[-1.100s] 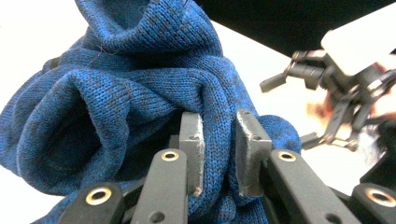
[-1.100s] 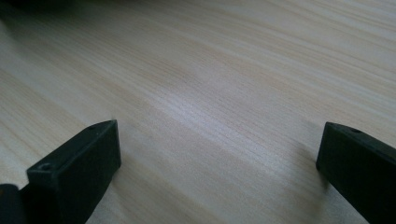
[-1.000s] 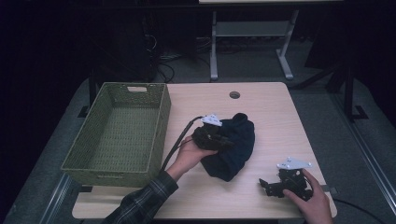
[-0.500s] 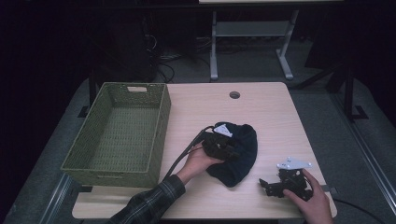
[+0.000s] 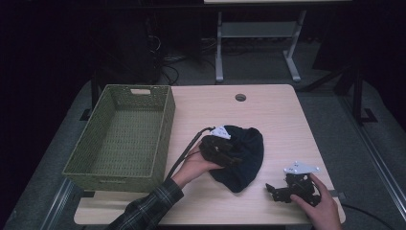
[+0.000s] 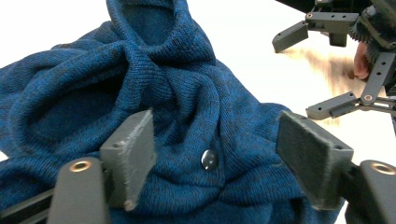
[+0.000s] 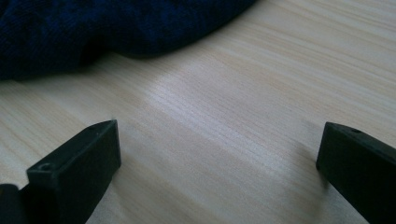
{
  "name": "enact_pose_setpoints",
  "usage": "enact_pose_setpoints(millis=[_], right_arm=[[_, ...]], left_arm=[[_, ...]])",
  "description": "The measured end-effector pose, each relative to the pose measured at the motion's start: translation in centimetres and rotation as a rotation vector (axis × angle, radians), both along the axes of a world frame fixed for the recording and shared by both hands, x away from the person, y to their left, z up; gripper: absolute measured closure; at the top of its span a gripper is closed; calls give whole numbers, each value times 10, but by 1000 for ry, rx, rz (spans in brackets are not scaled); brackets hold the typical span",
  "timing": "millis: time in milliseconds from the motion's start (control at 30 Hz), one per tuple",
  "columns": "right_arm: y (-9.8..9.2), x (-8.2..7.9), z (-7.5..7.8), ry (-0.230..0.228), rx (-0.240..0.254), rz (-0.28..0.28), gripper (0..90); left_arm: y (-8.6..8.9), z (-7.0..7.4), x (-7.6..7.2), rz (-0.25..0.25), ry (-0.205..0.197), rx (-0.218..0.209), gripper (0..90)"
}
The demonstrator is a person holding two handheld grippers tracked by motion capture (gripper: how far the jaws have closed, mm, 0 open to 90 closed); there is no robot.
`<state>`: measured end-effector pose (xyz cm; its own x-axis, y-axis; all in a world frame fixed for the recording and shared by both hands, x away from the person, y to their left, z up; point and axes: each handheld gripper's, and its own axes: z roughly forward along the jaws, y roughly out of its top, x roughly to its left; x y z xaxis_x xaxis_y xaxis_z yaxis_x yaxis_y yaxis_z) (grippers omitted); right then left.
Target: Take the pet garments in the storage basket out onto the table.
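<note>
Left gripper (image 6: 212, 154): jaws just opened, now wide, pads clear of the knit, nothing pinched, hovering over the crumpled dark blue knitted garment (image 6: 154, 112) with a small dark button (image 6: 209, 159) showing between the jaws. Same left gripper (image 5: 225, 152) seen from above at the left edge of the garment (image 5: 242, 158), near the middle of the wooden table (image 5: 268, 110). Right gripper (image 7: 217, 154): jaws spread wide over bare wood, holding nothing, parked at the near right corner (image 5: 280, 191), just right of the cloth.

Risks from here, as a judgement:
- Closing on one thin fold only, so the bunched bulk drags and slips out on lifting.
- Pinching over the button, giving a hard, slippery bite.
- Trailing sleeve or hem catching the rim of the green woven basket (image 5: 165, 124) at the left, if carried that way.
- Cloth sliding toward the near edge if pushed rather than gripped.
</note>
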<state>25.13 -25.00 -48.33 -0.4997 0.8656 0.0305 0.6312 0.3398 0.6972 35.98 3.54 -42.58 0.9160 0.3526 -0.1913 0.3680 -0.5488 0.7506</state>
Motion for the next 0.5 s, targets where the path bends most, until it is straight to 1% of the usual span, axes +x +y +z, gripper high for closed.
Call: enact_pose_setpoints(millis=[100,133,233,300,400,500], right_arm=[[0,0,0,1,0,0,0],[0,0,0,0,0,0,0],[0,0,0,0,0,0,0],[0,0,0,1,0,0,0],[0,0,0,0,0,0,0],[0,0,0,0,0,0,0]], left_arm=[[2,2,-5,3,-26,25,181],[3,2,-6,7,-36,32,176],[5,2,-9,15,-41,33,154],[8,2,-11,18,-47,42,152],[13,2,-16,35,-60,43,145],[21,1,-20,49,-59,45,145]])
